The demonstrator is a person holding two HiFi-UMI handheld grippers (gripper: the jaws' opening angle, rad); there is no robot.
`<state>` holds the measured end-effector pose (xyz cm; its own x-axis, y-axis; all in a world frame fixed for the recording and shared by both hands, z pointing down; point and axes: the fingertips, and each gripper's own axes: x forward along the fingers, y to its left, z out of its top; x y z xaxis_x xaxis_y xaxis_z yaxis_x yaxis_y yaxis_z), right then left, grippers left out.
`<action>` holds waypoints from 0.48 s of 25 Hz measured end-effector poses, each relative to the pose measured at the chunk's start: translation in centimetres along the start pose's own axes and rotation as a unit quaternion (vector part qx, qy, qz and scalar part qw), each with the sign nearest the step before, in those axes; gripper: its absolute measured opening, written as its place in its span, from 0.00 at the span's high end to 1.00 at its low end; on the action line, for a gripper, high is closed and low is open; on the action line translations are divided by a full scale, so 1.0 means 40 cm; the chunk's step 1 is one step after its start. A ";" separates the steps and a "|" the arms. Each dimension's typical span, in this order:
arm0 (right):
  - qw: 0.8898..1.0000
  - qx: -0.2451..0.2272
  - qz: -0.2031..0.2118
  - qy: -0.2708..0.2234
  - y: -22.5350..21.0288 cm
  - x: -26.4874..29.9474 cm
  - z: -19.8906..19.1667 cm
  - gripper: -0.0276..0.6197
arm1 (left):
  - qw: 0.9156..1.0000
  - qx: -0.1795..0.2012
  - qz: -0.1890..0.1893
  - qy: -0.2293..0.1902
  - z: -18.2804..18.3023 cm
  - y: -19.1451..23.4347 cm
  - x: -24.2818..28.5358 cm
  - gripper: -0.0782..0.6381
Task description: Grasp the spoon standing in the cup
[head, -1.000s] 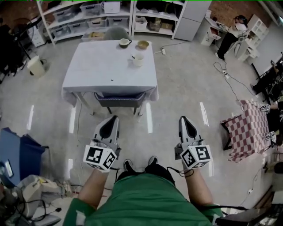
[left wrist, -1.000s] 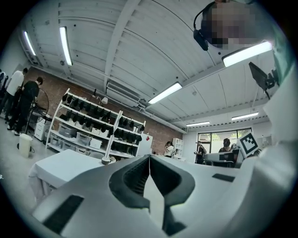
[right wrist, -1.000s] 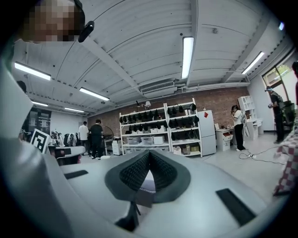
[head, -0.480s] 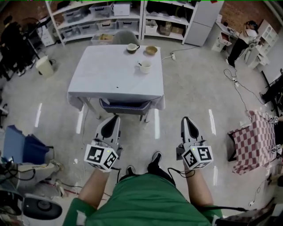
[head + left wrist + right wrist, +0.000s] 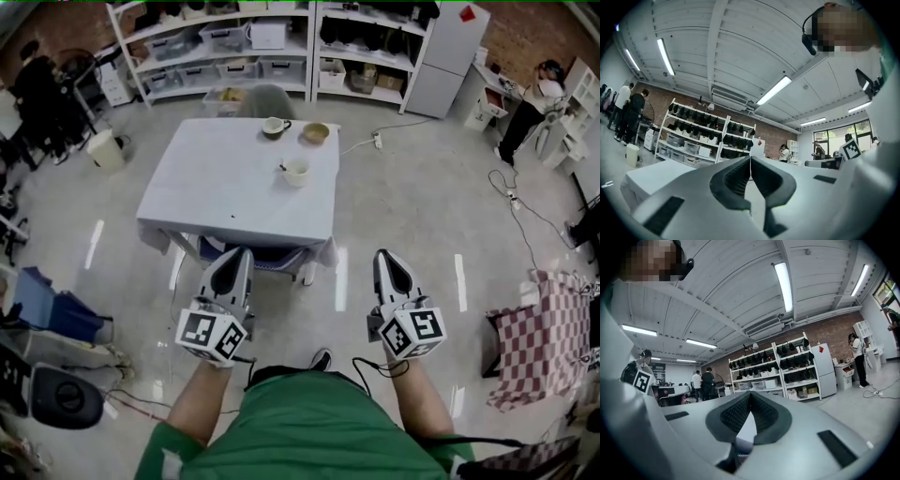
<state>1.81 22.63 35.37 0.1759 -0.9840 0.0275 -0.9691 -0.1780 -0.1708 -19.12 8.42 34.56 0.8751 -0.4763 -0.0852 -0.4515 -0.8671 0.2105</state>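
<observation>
Top: green short-sleeved shirt (image 5: 309, 431)
Footwear: dark shoe (image 5: 321, 359), perhaps white-soled
Tools: pale grey left gripper (image 5: 242, 251) and right gripper (image 5: 384, 253), each with a black-and-white marker cube (image 5: 212, 335)

Table cover: white cloth tablecloth (image 5: 225, 187), matt and smooth.
Floor: grey polished floor (image 5: 412, 216), glossy with light streaks.

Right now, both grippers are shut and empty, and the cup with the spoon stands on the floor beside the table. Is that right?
Not quite: the head view shows the cup with the spoon standing on the table, not the floor. The left gripper and right gripper are indeed shut and empty.
</observation>
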 end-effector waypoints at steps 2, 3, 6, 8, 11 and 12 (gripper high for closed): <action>1.000 0.000 0.009 0.003 -0.041 0.023 0.005 0.92 | 1.000 0.004 0.006 0.005 -0.014 -0.018 0.040 0.86; 1.000 0.000 0.012 0.005 -0.062 0.032 0.005 0.92 | 1.000 0.005 0.009 0.009 -0.024 -0.026 0.057 0.86; 1.000 0.006 0.016 0.007 -0.128 0.058 -0.012 0.92 | 1.000 0.006 0.018 0.020 -0.066 -0.036 0.106 0.86; 1.000 0.011 0.019 0.010 -0.165 0.082 -0.037 0.92 | 0.999 0.009 0.022 0.024 -0.092 -0.031 0.140 0.86; 0.999 0.018 0.017 0.022 -0.197 0.137 -0.049 0.92 | 0.999 0.006 0.026 0.031 -0.099 0.003 0.201 0.86; 0.999 0.020 0.015 0.024 -0.205 0.163 -0.043 0.92 | 0.999 0.004 0.025 0.034 -0.094 0.020 0.228 0.86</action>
<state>10.59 17.67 38.63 0.1380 -0.9880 0.0695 -0.9657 -0.1498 -0.2123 -10.85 3.92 37.61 0.8607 -0.5091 -0.0087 -0.4968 -0.8434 0.2044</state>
